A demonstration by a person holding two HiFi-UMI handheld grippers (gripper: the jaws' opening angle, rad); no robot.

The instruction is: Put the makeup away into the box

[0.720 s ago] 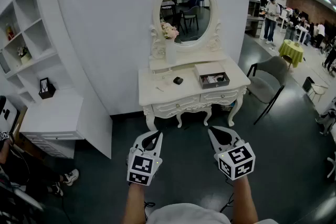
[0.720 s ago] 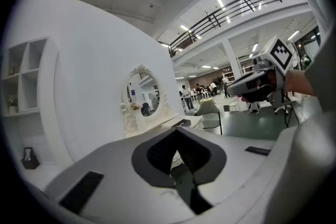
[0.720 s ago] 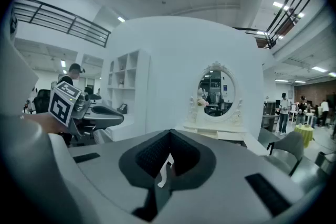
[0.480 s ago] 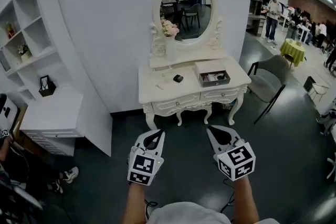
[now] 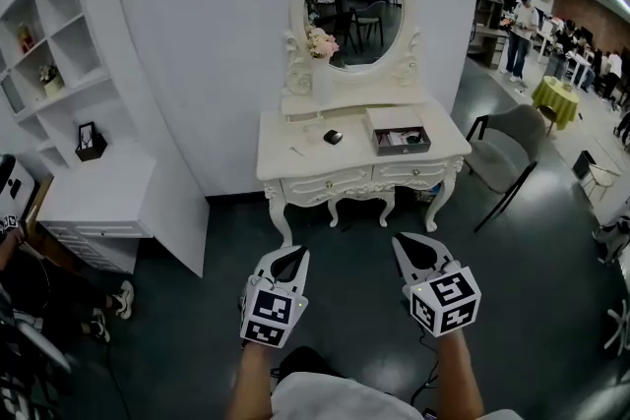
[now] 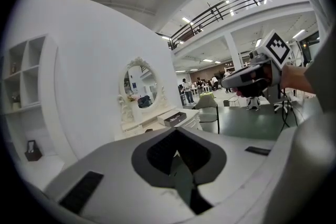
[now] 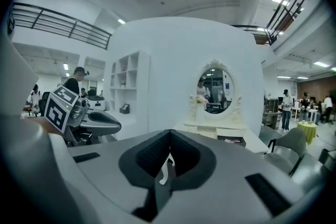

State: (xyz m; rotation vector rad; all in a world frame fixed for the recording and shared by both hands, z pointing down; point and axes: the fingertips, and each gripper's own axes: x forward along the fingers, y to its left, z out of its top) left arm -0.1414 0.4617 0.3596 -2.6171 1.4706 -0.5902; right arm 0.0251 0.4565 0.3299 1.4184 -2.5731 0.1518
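Observation:
The white dressing table (image 5: 295, 174) stands against the wall ahead of me, some way off. On its right half lies an open dark-lined box (image 5: 399, 139) with small items inside. A small dark makeup item (image 5: 333, 137) and a thin pale one (image 5: 297, 150) lie on the tabletop left of the box. My left gripper (image 5: 292, 252) and right gripper (image 5: 404, 241) hover side by side over the dark floor, short of the table, both shut and empty. The box (image 6: 172, 118) also shows beyond my left gripper (image 6: 176, 130) in the left gripper view, and the box (image 7: 231, 139) beyond my right gripper (image 7: 169, 132) in the right gripper view.
An oval mirror (image 5: 356, 0) and a vase of flowers (image 5: 320, 74) stand at the table's back. A white shelf unit (image 5: 59, 25) and low cabinet (image 5: 98, 202) are at the left, with a seated person (image 5: 20, 290) beside them. A grey chair (image 5: 507, 152) stands right of the table.
The head view has drawn slightly nearer the dressing table and swung a little to the left. Both grippers keep the same shut pose side by side.

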